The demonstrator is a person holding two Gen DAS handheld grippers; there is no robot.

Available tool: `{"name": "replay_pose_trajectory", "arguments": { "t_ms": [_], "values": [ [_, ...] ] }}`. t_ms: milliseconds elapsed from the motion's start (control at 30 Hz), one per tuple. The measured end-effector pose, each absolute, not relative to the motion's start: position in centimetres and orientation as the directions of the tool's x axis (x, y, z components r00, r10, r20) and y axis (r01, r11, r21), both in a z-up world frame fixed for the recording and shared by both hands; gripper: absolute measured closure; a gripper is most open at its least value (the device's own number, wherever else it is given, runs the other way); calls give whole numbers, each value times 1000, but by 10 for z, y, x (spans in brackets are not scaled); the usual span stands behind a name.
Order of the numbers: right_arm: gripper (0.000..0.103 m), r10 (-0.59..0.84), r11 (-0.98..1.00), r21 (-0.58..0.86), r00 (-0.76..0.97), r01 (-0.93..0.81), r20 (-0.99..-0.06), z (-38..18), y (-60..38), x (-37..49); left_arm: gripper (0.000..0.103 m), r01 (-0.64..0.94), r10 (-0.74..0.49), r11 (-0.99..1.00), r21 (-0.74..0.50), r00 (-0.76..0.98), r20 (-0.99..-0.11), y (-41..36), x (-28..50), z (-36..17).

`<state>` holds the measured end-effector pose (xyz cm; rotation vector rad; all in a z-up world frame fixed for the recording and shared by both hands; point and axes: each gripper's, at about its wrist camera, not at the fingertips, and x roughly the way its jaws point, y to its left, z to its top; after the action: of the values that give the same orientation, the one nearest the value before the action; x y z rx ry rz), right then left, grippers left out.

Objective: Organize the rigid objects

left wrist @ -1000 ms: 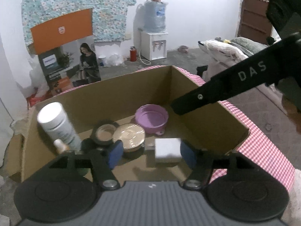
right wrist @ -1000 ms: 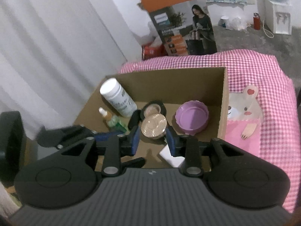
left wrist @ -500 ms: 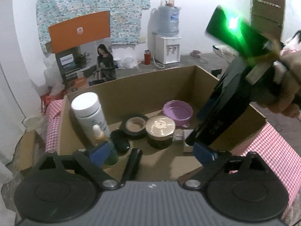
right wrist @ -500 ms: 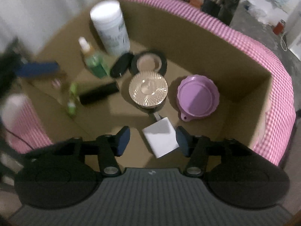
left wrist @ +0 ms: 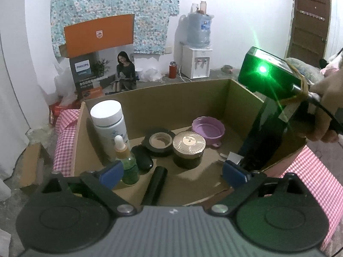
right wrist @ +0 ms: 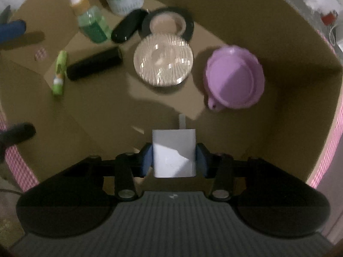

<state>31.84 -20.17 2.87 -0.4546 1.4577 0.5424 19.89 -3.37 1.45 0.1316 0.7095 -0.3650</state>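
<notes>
An open cardboard box [left wrist: 171,107] holds the objects. My right gripper [right wrist: 174,158] points straight down into it, and its jaws are closing, with the blue pads against both sides of a white charger block [right wrist: 173,152]. Beyond the block lie a gold-lidded jar [right wrist: 163,62], a purple lid [right wrist: 234,79], a black tube [right wrist: 94,66] and a green lip balm [right wrist: 59,75]. My left gripper [left wrist: 172,174] hovers at the box's near edge, its jaws opening wide with nothing gripped. The black tube [left wrist: 155,186] lies just ahead of it.
At the box's left stand a white bottle [left wrist: 108,124] and a green dropper bottle [left wrist: 127,167], beside a black oval case [left wrist: 142,158] and an open compact [left wrist: 159,142]. Pink checked cloth [left wrist: 310,171] lies under the box. A hand [left wrist: 328,107] holds the right tool.
My right gripper tipped down into the box, sank over the white block and its pads came in against it. My left gripper drew back and opened wide.
</notes>
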Motion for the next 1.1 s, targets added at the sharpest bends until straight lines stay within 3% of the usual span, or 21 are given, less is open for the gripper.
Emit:
{"name": "replay_pose_trajectory", "arguments": {
  "t_ms": [133, 367, 533, 600, 900, 1100],
  "values": [
    [60, 124, 834, 57, 86, -549, -988, 51, -209, 321, 3, 369, -280, 929, -3, 700, -657, -32, 197, 12],
    [31, 227, 807, 40, 247, -589, -942, 89, -180, 340, 1, 346, -281, 938, -29, 706, -651, -27, 194, 12],
    [34, 207, 792, 7, 258, -610, -944, 60, -156, 357, 1, 332, -287, 941, -59, 698, -656, -22, 196, 13],
    [46, 194, 793, 8, 241, -609, -951, 46, -151, 361, 0, 325, -289, 943, -71, 693, -661, -19, 196, 13],
    [47, 159, 800, 26, 169, -600, -973, 39, -164, 347, 0, 316, -301, 943, -101, 688, -661, -11, 192, 15],
    [46, 224, 846, 43, 281, -532, -933, 68, -177, 369, 0, 324, -297, 942, -83, 699, -651, -9, 186, 18]
  ]
}}
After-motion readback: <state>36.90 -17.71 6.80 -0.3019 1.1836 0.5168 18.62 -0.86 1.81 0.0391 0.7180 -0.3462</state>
